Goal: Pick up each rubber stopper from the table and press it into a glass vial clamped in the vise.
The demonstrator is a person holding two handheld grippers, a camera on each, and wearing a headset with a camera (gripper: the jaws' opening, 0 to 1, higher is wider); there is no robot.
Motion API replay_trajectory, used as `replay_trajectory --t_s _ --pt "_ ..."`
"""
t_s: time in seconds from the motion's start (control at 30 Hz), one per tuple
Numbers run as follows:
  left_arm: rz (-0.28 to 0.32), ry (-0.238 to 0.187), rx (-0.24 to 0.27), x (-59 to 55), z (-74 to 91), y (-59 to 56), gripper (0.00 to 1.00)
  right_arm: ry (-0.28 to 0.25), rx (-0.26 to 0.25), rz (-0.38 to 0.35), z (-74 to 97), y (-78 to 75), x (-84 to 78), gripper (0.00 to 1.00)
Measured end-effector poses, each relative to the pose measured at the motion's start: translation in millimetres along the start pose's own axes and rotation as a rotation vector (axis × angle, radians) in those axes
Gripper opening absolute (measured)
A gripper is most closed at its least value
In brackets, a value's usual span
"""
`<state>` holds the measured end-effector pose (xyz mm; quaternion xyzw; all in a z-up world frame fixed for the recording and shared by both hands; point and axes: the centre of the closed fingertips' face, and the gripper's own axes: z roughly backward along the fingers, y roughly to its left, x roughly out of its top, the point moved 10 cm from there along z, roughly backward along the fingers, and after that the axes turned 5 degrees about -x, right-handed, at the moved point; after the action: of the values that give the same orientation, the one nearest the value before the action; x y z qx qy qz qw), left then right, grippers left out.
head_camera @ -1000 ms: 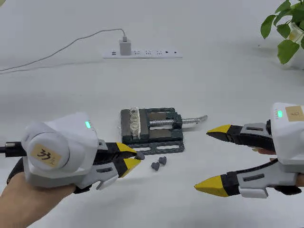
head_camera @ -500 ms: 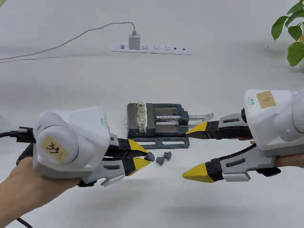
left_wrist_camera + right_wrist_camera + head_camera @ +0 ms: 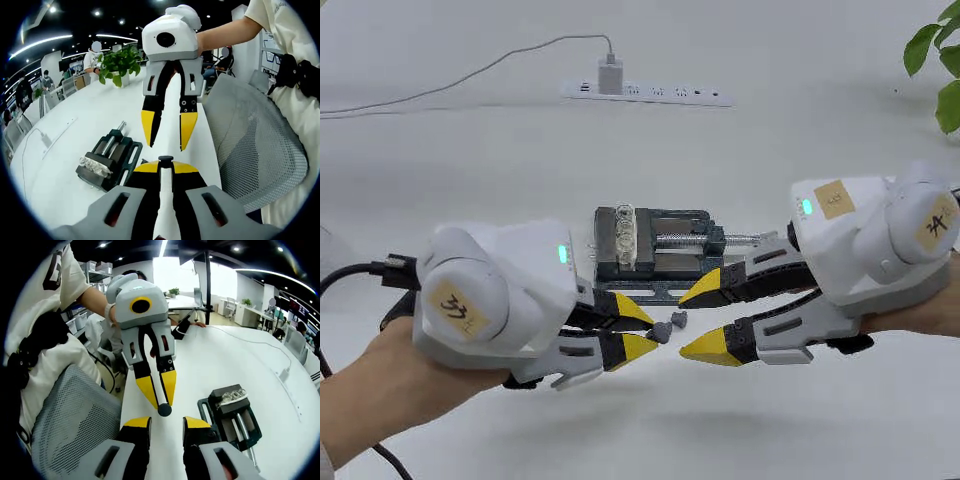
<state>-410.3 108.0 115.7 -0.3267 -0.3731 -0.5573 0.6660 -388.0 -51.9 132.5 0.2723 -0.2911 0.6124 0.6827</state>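
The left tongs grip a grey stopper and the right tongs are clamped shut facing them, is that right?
No, the right tongs are open, jaws apart, as the right gripper view shows. The left tongs do grip the grey stopper, facing them.

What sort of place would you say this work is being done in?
Probably an open-plan office: a long white table with a power strip, a mesh office chair, and a potted plant.

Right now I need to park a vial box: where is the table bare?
The table is bare between the power strip and the vise, and along its near side. It is crowded in front of the vise, where the left hand-held gripper, the right hand-held gripper and a loose stopper meet.
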Motion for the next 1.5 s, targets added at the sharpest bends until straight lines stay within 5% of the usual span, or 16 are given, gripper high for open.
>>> replay_trajectory --t_s 0.13,1.5 --pt "-0.005 0.002 -0.008 -0.7 -0.9 -0.9 0.04 -0.003 0.017 0.009 -3.6 1.3 2.8 0.15" --pt "0.058 -0.045 -0.024 -4.2 -3.2 -4.2 0.04 0.046 0.062 0.084 -10.6 4.9 6.5 0.08"
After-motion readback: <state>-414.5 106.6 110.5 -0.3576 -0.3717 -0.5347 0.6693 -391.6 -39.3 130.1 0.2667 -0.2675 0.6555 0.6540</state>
